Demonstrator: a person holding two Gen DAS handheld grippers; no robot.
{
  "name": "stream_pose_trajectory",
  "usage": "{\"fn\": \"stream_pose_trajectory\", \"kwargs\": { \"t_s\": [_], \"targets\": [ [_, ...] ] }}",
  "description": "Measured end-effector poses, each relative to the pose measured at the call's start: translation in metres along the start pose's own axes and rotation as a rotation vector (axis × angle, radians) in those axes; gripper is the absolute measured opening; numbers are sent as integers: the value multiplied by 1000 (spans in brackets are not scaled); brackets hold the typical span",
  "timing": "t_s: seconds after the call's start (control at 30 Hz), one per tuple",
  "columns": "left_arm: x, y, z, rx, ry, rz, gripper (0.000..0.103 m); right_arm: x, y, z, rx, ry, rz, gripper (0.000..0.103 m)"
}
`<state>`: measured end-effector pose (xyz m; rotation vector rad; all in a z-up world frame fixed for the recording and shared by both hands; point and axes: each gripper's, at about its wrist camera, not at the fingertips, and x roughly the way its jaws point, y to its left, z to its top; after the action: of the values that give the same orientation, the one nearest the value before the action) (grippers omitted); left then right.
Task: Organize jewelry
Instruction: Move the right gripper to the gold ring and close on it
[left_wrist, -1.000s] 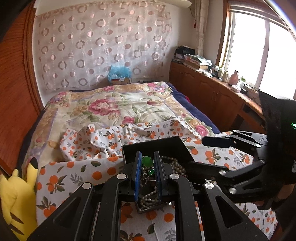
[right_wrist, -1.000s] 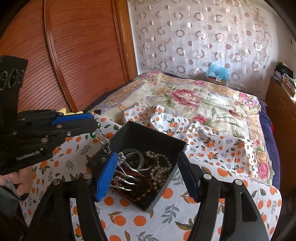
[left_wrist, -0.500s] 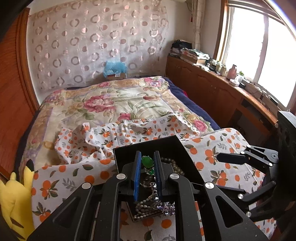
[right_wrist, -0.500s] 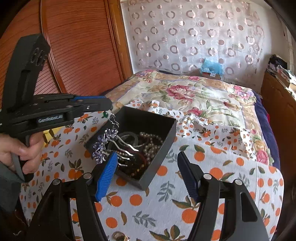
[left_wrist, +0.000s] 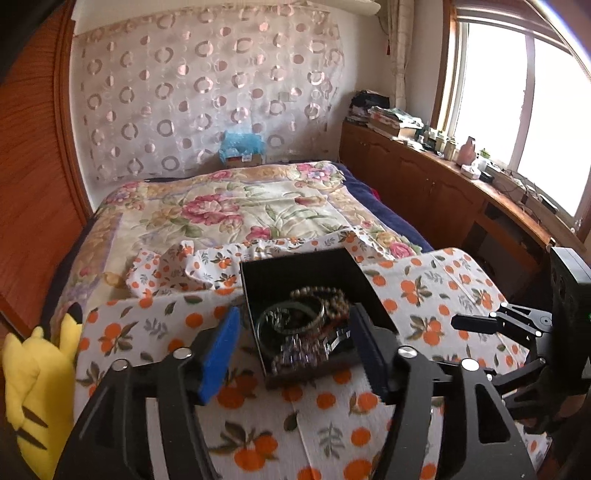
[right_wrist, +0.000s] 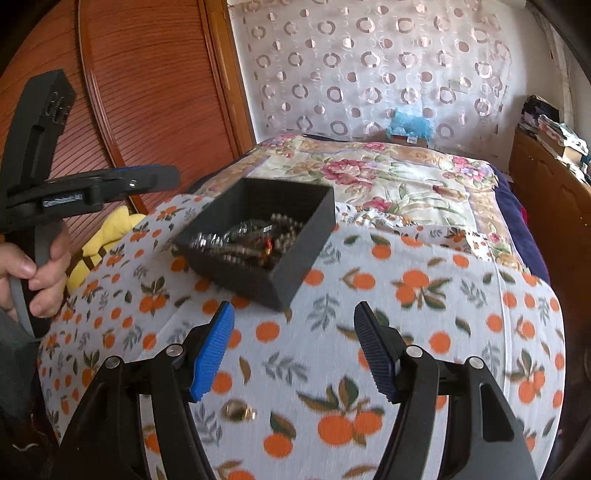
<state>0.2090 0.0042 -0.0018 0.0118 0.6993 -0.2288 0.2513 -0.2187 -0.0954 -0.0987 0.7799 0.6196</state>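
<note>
A black open box full of tangled jewelry (bead strands, bangles, a purple piece) sits on an orange-print cloth. My left gripper is open and empty, its blue pads either side of the box's near end. The box also shows in the right wrist view. My right gripper is open and empty, nearer than the box. A small gold ring-like piece lies on the cloth between its fingers. The left gripper shows at left in the right wrist view, left of the box.
A yellow plush toy lies at the cloth's left edge. The floral quilt lies beyond the box. A wooden headboard stands at left, a wooden cabinet with clutter under the window at right.
My left gripper has opened and let go of the green-stone piece, which dropped into the box. Both grippers have drawn back from the box; the gold piece has come into the right wrist view.
</note>
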Motion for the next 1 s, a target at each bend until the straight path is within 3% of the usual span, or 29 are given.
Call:
{"fn": "stream_pose_trajectory", "kwargs": {
  "t_s": [0.13, 0.23, 0.37, 0.53, 0.63, 0.7, 1.0],
  "targets": [
    [-11, -7, -25, -4, 2, -10, 73, -5, 7, -21, -9, 11, -2, 69],
    [-15, -12, -44, -3, 11, -14, 77, -4, 14, -34, -24, 33, 9, 61],
    [-17, -17, -70, 4, 30, -22, 78, 4, 31, -51, -74, 70, 18, 54],
    [-17, -22, -100, 5, 58, -33, 78, 17, 44, -60, -101, 97, 11, 53],
    [-20, -27, -114, 9, 69, -44, 78, 23, 50, -60, -128, 106, -16, 45],
    [-22, -31, -121, 17, 74, -46, 78, 24, 54, -61, -141, 104, -44, 27],
    [-33, -49, -149, 65, 118, -65, 78, 4, 52, -75, -110, 86, -39, 26]
  ]
}}
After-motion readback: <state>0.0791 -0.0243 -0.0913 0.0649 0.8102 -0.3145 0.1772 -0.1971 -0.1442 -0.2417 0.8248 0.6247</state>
